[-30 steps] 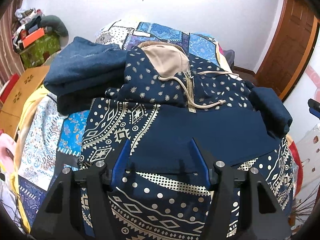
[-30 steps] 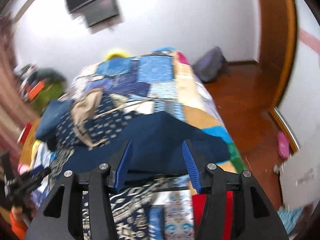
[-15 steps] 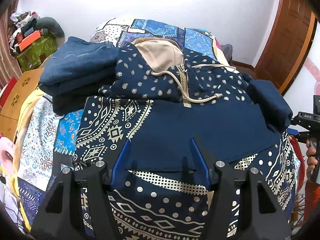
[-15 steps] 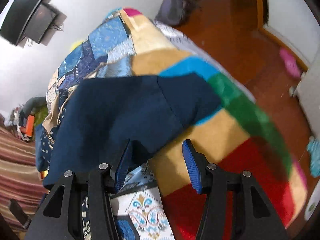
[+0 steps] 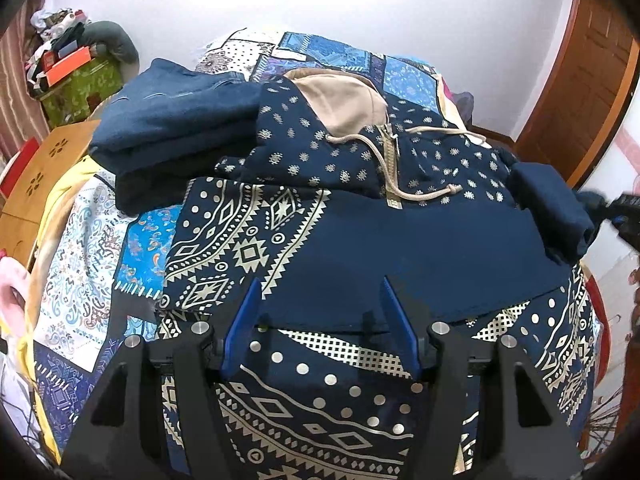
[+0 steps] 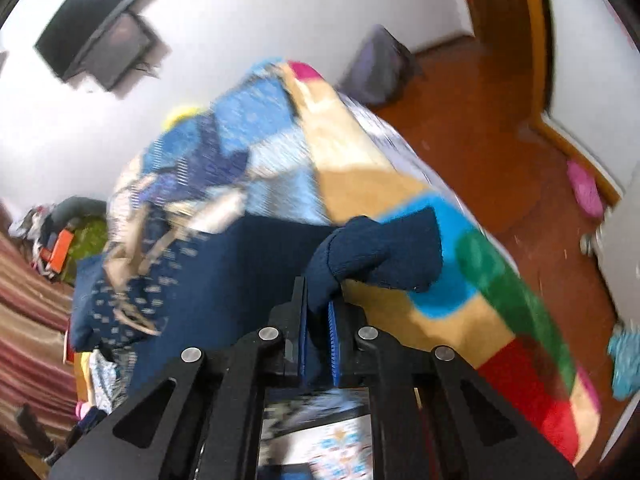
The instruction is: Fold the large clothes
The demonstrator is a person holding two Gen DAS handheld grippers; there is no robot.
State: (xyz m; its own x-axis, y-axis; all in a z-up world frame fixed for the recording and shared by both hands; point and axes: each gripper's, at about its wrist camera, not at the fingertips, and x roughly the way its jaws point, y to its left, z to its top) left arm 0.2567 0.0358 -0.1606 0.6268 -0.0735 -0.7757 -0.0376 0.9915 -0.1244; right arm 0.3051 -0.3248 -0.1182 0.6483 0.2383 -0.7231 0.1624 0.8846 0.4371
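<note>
A navy hoodie (image 5: 420, 248) with cream patterns, a tan hood and a drawstring lies spread on the bed. My left gripper (image 5: 320, 296) is open and hovers over the hoodie's lower front, near a plain navy panel. The hoodie's right sleeve (image 5: 552, 208) lies bunched at the bed's right edge. My right gripper (image 6: 318, 300) is shut on that navy sleeve (image 6: 376, 252) and lifts its end off the bed. It shows blurred at the right edge of the left wrist view (image 5: 624, 212).
Folded blue jeans (image 5: 172, 120) are stacked on the bed (image 5: 80, 248) left of the hoodie. A wooden cabinet (image 5: 44, 164) and a cluttered green box (image 5: 80, 84) stand at the left. A wooden door (image 5: 580, 80), red-brown floor (image 6: 500, 120) and a dark bag (image 6: 380, 68) lie to the right.
My right gripper moved in from open over the sleeve and closed on its end, lifting it. My left gripper stayed open and nearly still over the hoodie.
</note>
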